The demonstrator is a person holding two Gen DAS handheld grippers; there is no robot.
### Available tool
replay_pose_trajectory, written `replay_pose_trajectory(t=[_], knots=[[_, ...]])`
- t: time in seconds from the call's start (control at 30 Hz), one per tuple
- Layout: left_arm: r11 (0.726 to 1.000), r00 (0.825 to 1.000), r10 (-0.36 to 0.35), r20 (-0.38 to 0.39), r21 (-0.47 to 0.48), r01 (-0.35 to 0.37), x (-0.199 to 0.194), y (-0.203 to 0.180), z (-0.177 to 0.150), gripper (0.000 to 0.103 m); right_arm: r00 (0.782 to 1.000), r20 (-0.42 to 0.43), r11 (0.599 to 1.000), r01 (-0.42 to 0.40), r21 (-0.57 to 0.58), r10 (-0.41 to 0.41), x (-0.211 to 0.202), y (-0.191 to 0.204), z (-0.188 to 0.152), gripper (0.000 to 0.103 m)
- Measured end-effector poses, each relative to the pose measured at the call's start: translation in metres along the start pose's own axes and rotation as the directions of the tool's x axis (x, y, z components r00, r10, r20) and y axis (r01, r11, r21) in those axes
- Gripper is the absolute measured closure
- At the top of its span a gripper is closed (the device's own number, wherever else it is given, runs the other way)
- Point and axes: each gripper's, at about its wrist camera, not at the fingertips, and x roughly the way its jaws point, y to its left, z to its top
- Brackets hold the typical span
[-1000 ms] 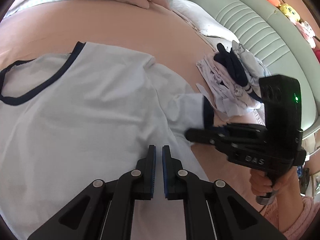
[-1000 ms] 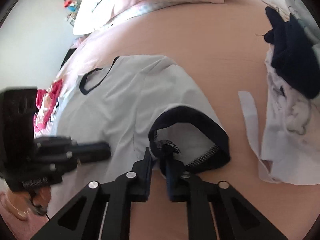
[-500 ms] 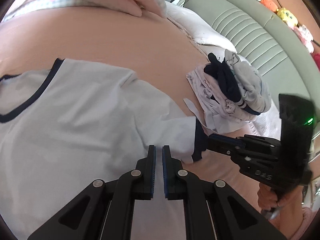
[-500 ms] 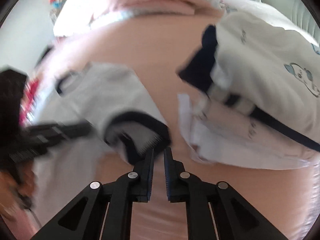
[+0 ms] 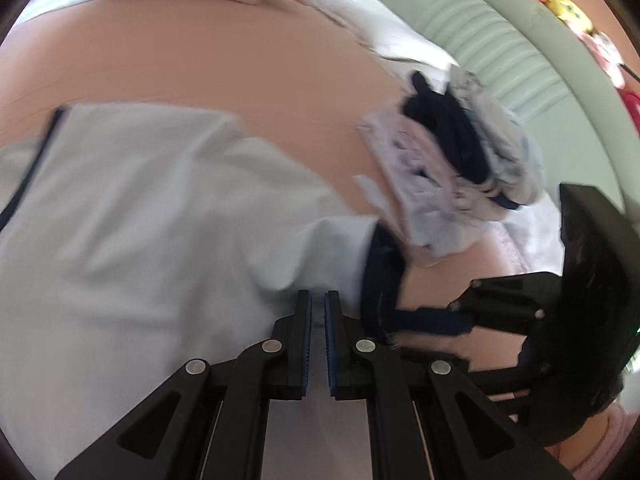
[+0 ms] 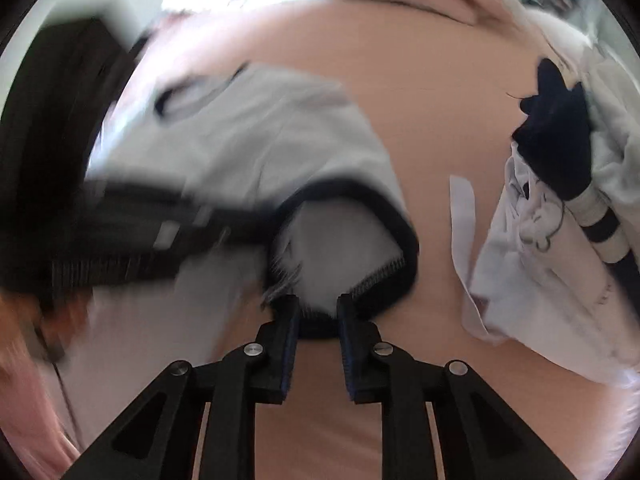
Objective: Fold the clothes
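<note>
While the right gripper (image 6: 318, 312) was opening around the T-shirt's (image 5: 160, 208) navy sleeve cuff (image 6: 396, 256), the left gripper (image 5: 318, 312) stayed pressed together, empty; sleeve folding was under way, needing a fresh grasp next.

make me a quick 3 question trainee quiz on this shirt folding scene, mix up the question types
1. True or false: the pale blue shirt lies on a pink sheet.
2. Which part of the shirt sits between the fingers of the right gripper? A) the neckline B) the dark sleeve cuff C) the bottom hem
3. Fill in: to the right of the shirt is a pile of other clothes with a ____ garment on top.

Key
1. True.
2. B; its jaws are opening with the cuff edge between them.
3. Dark navy. The left gripper is shut over the shirt body.
</note>
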Motion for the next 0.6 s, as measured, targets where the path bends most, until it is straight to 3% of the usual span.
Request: replay_pose_trajectory(t=[0.07, 0.13, 0.2, 0.27, 0.37, 0.43, 0.5, 0.6], knots=[[1.000, 1.000, 0.010, 0.000, 0.016, -0.010, 0.010, -0.004, 0.010, 0.098, 0.999, -0.034, 0.999, 0.024, 0.040, -0.022, -0.002, -0.010, -0.005, 0.085], [1.000, 1.000, -0.004, -0.027, 0.001, 0.004, 0.023, -0.002, 0.017, 0.098, 0.993, -0.052, 0.993, 0.107, 0.041, -0.105, -0.011, -0.022, -0.017, 0.085], [0.997, 0.996, -0.071, -0.047, -0.024, 0.070, 0.025, 0.000, 0.018, 0.098, 0.985, -0.050, 0.983, 0.170, 0.072, -0.166, -0.019, -0.030, -0.024, 0.084], [0.988, 0.980, -0.155, -0.128, -0.022, 0.154, 0.031, -0.002, 0.007, 0.097, 0.982, -0.003, 0.972, 0.189, 0.136, -0.191, -0.029, -0.039, -0.026, 0.083], [0.988, 0.983, -0.156, -0.100, -0.014, 0.155, 0.016, -0.004, -0.004, 0.097, 0.982, 0.059, 0.961, 0.161, 0.225, -0.179, -0.036, -0.052, -0.026, 0.073], [0.992, 0.992, -0.126, 0.013, -0.032, 0.126, -0.002, -0.001, -0.001, 0.097, 0.984, 0.080, 0.954, 0.132, 0.268, -0.159, -0.035, -0.059, -0.027, 0.072], [0.995, 0.990, -0.069, 0.124, -0.056, 0.077, -0.015, 0.004, 0.005, 0.097, 0.985, 0.092, 0.953, 0.118, 0.280, -0.149, -0.032, -0.062, -0.028, 0.072], [0.998, 0.997, 0.014, 0.079, -0.062, -0.010, 0.002, 0.004, 0.019, 0.097, 0.984, 0.109, 0.954, 0.108, 0.280, -0.143, -0.027, -0.063, -0.029, 0.068]])
